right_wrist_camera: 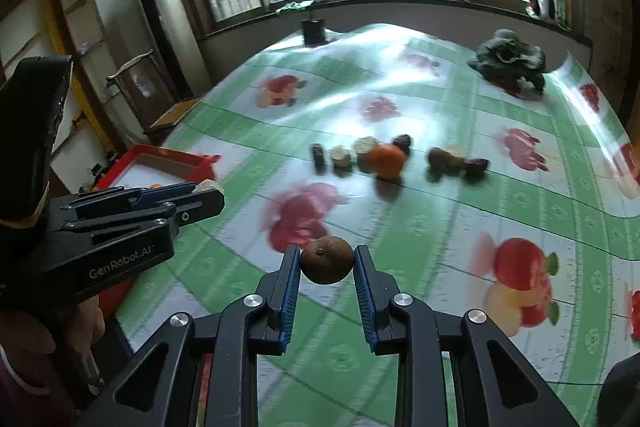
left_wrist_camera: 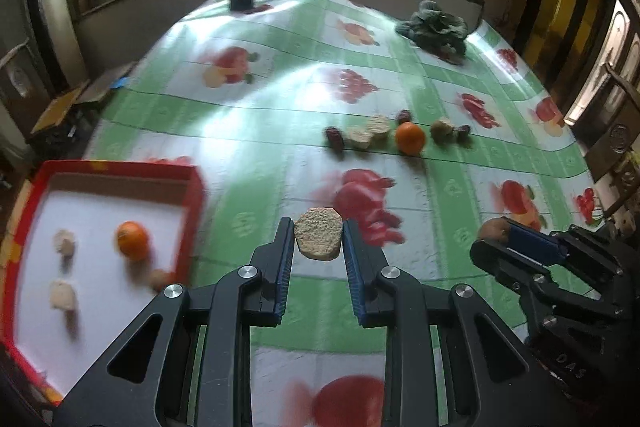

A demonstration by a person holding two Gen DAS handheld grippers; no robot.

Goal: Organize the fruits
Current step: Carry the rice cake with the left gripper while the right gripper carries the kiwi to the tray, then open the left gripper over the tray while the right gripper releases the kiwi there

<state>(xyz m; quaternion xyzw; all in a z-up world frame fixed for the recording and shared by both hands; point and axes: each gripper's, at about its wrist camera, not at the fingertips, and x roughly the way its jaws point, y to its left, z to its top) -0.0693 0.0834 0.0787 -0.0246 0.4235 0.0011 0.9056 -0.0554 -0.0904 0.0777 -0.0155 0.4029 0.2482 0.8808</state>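
Tray (left_wrist_camera: 192,187) holds one orange (left_wrist_camera: 133,240) — table (left_wrist_camera: 256,131) one orange (left_wrist_camera: 410,137), three dates (left_wrist_camera: 335,138)

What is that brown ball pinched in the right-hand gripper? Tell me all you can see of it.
The brown ball is a small round fruit with dull, rough brown skin and a tiny dark stem scar facing the camera. It looks whole. The right gripper is shut on it, one blue ribbed pad pressing each side, holding it clear above the tablecloth. Nothing else touches it.
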